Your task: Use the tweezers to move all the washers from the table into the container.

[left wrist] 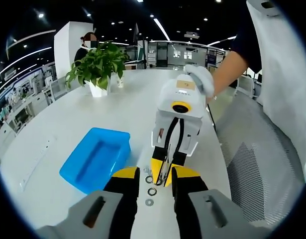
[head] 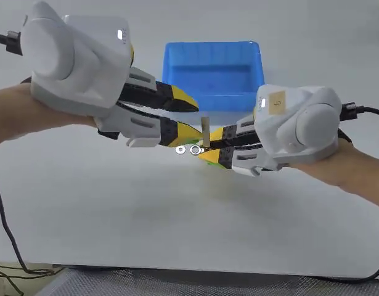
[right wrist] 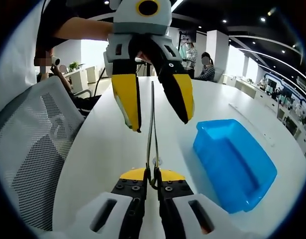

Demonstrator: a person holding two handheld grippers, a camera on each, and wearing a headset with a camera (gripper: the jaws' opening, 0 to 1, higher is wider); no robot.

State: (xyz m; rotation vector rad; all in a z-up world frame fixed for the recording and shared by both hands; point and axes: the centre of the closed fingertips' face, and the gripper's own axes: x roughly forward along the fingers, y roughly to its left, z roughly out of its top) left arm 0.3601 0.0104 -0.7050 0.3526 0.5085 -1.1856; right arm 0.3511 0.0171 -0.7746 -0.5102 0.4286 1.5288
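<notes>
Three small metal washers [left wrist: 152, 191] lie in a row on the white table [head: 146, 209]; two of them [head: 188, 150] lie just below the gripper tips. My right gripper [head: 215, 145] is shut on thin metal tweezers [right wrist: 152, 124], whose tips point down near the washers [right wrist: 155, 160]. Facing it from the left, my left gripper [head: 193, 119] is open, its yellow-tipped jaws either side of the tweezers [left wrist: 160, 172] without touching them. The blue container [head: 214, 74] stands empty just behind both grippers.
A potted plant [left wrist: 95, 64] stands far off on the table beyond the container [left wrist: 98, 157]. A mesh chair [right wrist: 28, 149] is at the table's side. Black cables [head: 4, 228] hang over the near left edge. People stand in the background.
</notes>
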